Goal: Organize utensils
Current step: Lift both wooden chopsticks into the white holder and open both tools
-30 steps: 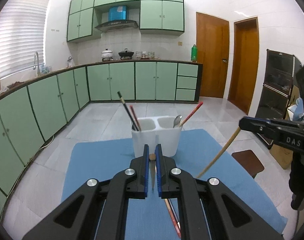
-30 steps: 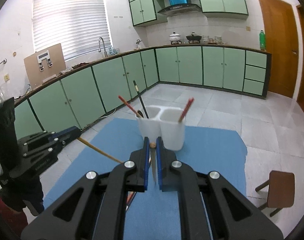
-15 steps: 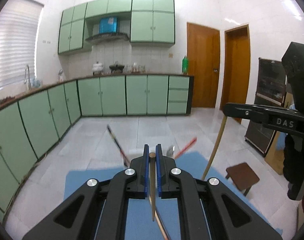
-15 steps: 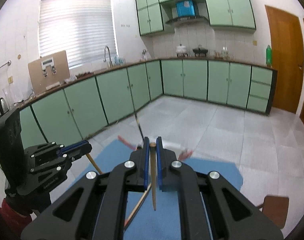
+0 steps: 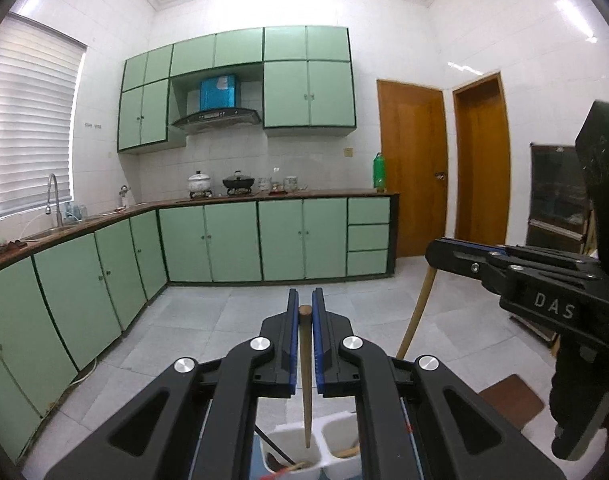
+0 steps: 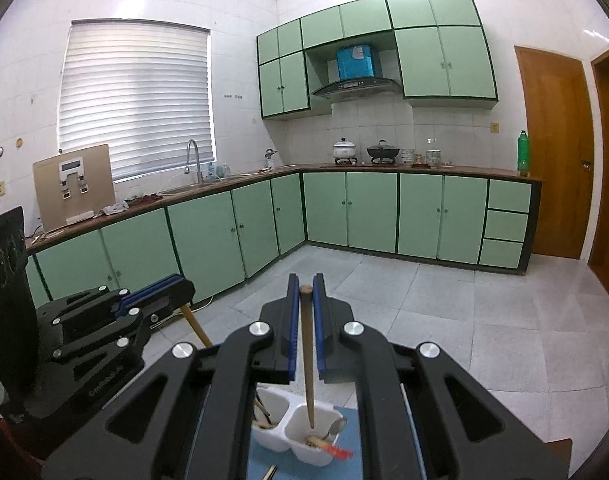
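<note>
My left gripper (image 5: 304,300) is shut on a wooden chopstick (image 5: 305,380) that hangs point down, its tip over the white two-compartment holder (image 5: 322,446) at the bottom edge. My right gripper (image 6: 305,284) is shut on a second wooden chopstick (image 6: 307,360), whose tip hangs over the holder's (image 6: 304,458) right compartment, beside a spoon (image 6: 336,426) and a red chopstick (image 6: 338,451). Each gripper shows in the other's view: the right gripper (image 5: 432,250) on the right, the left gripper (image 6: 184,288) on the left. Most of the holder is hidden behind the gripper bodies.
The holder stands on a blue mat (image 6: 350,436). A brown stool (image 5: 512,400) stands on the tiled floor to the right. Green cabinets (image 5: 232,240) line the far and left walls, and a dark glass-fronted cabinet (image 5: 556,192) is at the right.
Both grippers have risen with their chopsticks. The holder has dropped from mid-view to the bottom edge, and the chopstick tips now hang over its compartments.
</note>
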{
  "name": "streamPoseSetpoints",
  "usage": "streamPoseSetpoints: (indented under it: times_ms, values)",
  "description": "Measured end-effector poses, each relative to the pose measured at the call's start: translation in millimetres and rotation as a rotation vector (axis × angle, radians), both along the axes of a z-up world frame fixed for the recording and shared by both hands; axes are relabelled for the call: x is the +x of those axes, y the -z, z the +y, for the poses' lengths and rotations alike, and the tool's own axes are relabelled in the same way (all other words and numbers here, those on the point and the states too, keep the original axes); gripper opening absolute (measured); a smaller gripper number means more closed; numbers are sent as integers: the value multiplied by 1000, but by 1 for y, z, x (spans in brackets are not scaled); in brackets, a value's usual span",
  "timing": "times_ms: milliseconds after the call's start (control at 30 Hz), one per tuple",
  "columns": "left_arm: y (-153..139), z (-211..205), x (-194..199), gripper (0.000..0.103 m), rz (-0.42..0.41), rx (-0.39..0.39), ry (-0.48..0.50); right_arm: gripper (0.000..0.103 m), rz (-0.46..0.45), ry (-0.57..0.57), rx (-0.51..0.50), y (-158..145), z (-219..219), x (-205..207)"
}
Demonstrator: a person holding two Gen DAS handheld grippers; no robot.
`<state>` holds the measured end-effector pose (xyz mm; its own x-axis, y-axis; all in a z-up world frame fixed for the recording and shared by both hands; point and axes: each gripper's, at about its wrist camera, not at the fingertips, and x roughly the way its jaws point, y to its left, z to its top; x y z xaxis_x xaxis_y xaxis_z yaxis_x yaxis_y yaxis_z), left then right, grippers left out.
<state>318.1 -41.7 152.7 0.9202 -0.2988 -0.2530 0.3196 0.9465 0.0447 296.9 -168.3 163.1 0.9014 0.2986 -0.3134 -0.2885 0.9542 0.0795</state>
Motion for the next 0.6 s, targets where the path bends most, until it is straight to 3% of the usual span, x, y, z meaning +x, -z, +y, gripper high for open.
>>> streamPoseSetpoints:
  times_ms: [233,467,533,600]
  values:
    - [52,3,37,6,107,18,-18,6,98,11,-14,55,3,38]
    - [89,4,53,8,211,37,-31,7,177,15,-71,94,17,43]
    - [89,8,49,13,222,24,-34,16,175,27,-74,94,16,37]
    - [83,13,43,27,210,14,-37,30,154,43,-65,90,13,26]
